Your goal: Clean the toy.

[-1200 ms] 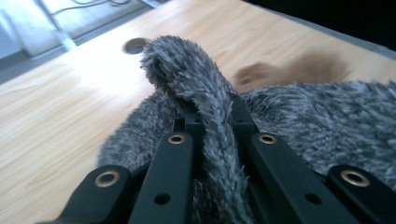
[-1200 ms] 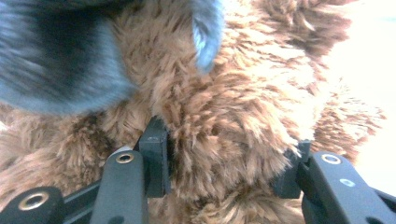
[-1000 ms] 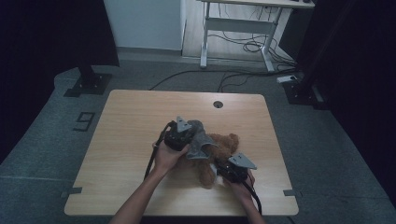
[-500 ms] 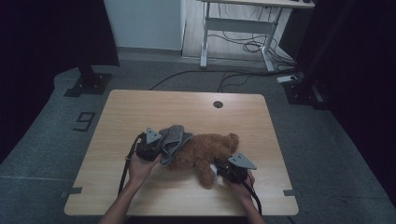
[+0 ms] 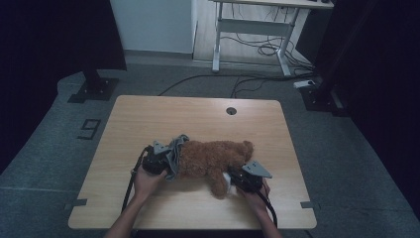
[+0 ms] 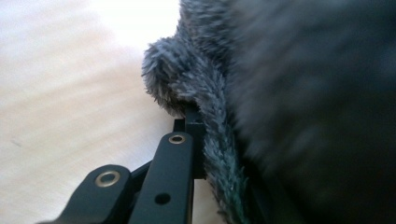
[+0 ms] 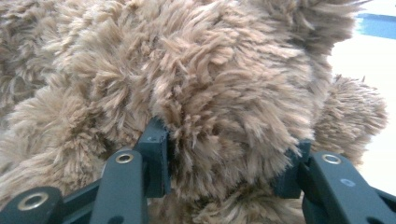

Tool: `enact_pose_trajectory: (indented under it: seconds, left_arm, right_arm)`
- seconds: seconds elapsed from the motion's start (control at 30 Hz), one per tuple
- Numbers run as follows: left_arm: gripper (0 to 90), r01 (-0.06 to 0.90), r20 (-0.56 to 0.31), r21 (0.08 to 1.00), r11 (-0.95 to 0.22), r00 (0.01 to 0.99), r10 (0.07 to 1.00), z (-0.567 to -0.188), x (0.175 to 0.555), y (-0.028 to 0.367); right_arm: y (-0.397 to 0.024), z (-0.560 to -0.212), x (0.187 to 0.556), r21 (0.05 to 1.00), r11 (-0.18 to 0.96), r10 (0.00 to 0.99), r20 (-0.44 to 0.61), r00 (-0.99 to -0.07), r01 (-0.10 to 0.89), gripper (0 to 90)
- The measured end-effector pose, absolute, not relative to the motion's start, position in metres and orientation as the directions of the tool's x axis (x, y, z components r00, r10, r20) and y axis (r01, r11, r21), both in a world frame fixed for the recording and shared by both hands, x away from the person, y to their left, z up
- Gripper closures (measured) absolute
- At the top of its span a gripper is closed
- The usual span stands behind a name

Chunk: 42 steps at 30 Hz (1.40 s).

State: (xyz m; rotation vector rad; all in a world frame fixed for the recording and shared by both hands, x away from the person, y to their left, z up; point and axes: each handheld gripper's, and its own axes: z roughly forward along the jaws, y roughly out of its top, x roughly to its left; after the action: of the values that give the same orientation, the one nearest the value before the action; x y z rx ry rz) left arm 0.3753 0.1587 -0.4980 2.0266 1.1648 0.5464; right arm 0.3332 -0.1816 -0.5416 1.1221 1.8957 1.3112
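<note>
Overhead, the pale wooden surface stands on grey carpet in a dim room. One brown teddy bear lies near its front edge, with one grey fuzzy cloth at its left end. Two grippers: the left gripper has its jaws clamped on the cloth, the right gripper has its jaws pressed on the bear.

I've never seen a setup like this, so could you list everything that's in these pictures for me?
plush bear: one, brown, lying on its side on the table's near half.
fuzzy cloth: one, grey, draped at the bear's left end.
table: one, light wood, mid-floor, with a round hole near its far edge.
desk frame: one, white, by the far wall, black cables under it.
stand bases: two, black, on the grey floor beside the table's far corners.
left hand-held gripper: one, black, shut on the fuzzy cloth.
right hand-held gripper: one, black, clamped on the plush bear.
hands: two, at the table's near edge.
</note>
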Motion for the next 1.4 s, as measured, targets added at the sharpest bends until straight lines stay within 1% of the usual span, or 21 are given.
enact_pose_trajectory:
  seconds: [0.17, 0.3, 0.37, 0.4, 0.47, 0.6, 0.67, 0.73, 0.97, 1.1, 1.2, 1.27, 1.3, 1.4]
  left_arm:
    - [82.7, 0.497, 0.009, 0.808, -0.317, 0.527, 0.850, -0.455, 0.381, 0.149]
    - [82.2, 0.430, 0.043, 0.836, -0.341, 0.568, 0.822, -0.424, 0.389, 0.122]
    - [81.9, 0.422, 0.054, 0.833, -0.358, 0.581, 0.812, -0.417, 0.397, 0.104]
    - [81.6, 0.432, 0.046, 0.827, -0.361, 0.588, 0.807, -0.416, 0.404, 0.094]
    - [81.3, 0.453, 0.034, 0.812, -0.368, 0.594, 0.804, -0.418, 0.415, 0.081]
    - [81.3, 0.531, 0.020, 0.738, -0.417, 0.601, 0.799, -0.444, 0.432, 0.057]
    - [82.1, 0.537, 0.003, 0.743, -0.399, 0.593, 0.805, -0.458, 0.432, 0.055]
    - [82.5, 0.536, -0.031, 0.763, -0.361, 0.589, 0.808, -0.462, 0.428, 0.060]
    - [83.6, 0.461, 0.035, 0.795, -0.394, 0.614, 0.789, -0.470, 0.400, 0.064]
    - [84.1, 0.429, 0.037, 0.819, -0.381, 0.624, 0.781, -0.476, 0.386, 0.068]
    - [84.2, 0.408, 0.053, 0.827, -0.386, 0.628, 0.776, -0.479, 0.379, 0.068]
    - [84.2, 0.393, 0.060, 0.835, -0.386, 0.632, 0.773, -0.481, 0.374, 0.068]
    - [84.3, 0.386, 0.062, 0.838, -0.385, 0.634, 0.771, -0.482, 0.371, 0.068]
    - [84.4, 0.367, 0.072, 0.847, -0.385, 0.638, 0.767, -0.484, 0.362, 0.069]
  right_arm:
    - [-0.183, -0.541, 0.342, 0.933, 0.170, 0.876, 0.005, -0.483, 0.317, 50.2]
    - [-0.185, -0.542, 0.350, 0.936, 0.173, 0.871, 0.001, -0.492, 0.308, 50.1]
    - [-0.187, -0.542, 0.351, 0.936, 0.172, 0.866, 0.006, -0.500, 0.308, 50.0]
    - [-0.186, -0.542, 0.351, 0.936, 0.172, 0.866, 0.004, -0.500, 0.306, 49.9]
    - [-0.187, -0.542, 0.350, 0.937, 0.175, 0.863, 0.001, -0.504, 0.301, 49.7]
    - [-0.188, -0.543, 0.350, 0.938, 0.174, 0.858, 0.005, -0.513, 0.300, 49.0]
    - [-0.188, -0.543, 0.349, 0.938, 0.173, 0.857, 0.006, -0.515, 0.300, 48.4]
    - [-0.188, -0.543, 0.348, 0.938, 0.179, 0.856, 0.000, -0.517, 0.296, 47.6]
    - [-0.187, -0.543, 0.339, 0.930, 0.197, 0.851, -0.005, -0.526, 0.309, 40.2]
    - [-0.190, -0.542, 0.331, 0.921, 0.209, 0.843, 0.000, -0.539, 0.328, 31.6]
    - [-0.197, -0.538, 0.326, 0.920, 0.181, 0.827, 0.049, -0.561, 0.348, 25.8]
    - [-0.204, -0.534, 0.323, 0.924, 0.146, 0.817, 0.088, -0.569, 0.352, 22.8]
    - [-0.212, -0.526, 0.320, 0.932, 0.108, 0.809, 0.120, -0.575, 0.347, 20.4]
    - [-0.217, -0.515, 0.319, 0.941, 0.082, 0.808, 0.130, -0.574, 0.328, 18.3]
